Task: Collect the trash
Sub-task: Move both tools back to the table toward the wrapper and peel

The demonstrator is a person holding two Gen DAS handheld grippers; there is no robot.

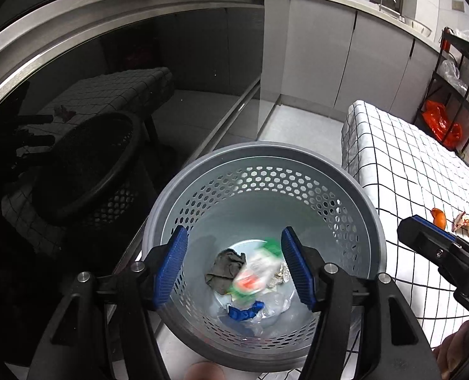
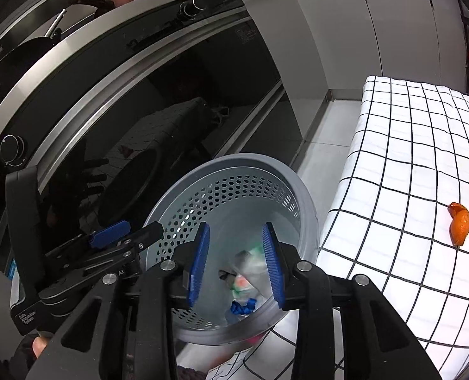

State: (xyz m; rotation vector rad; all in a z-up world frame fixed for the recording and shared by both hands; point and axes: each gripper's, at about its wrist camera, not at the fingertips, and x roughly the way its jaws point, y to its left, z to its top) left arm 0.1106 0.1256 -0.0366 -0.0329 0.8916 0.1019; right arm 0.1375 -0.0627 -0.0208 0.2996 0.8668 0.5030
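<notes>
Inside the grey perforated bin point(image 1: 266, 171), a blurred green-and-white wrapper point(image 1: 256, 272) tops crumpled trash.

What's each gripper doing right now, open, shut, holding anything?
Left gripper: open, holding nothing, over the grey bin.
Right gripper: open, nothing between its pads, over the same bin.

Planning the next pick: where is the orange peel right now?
The orange peel lies on the checked tablecloth, right of the grey bin; the left wrist view shows a crumpled wrapper just beside it.
</notes>
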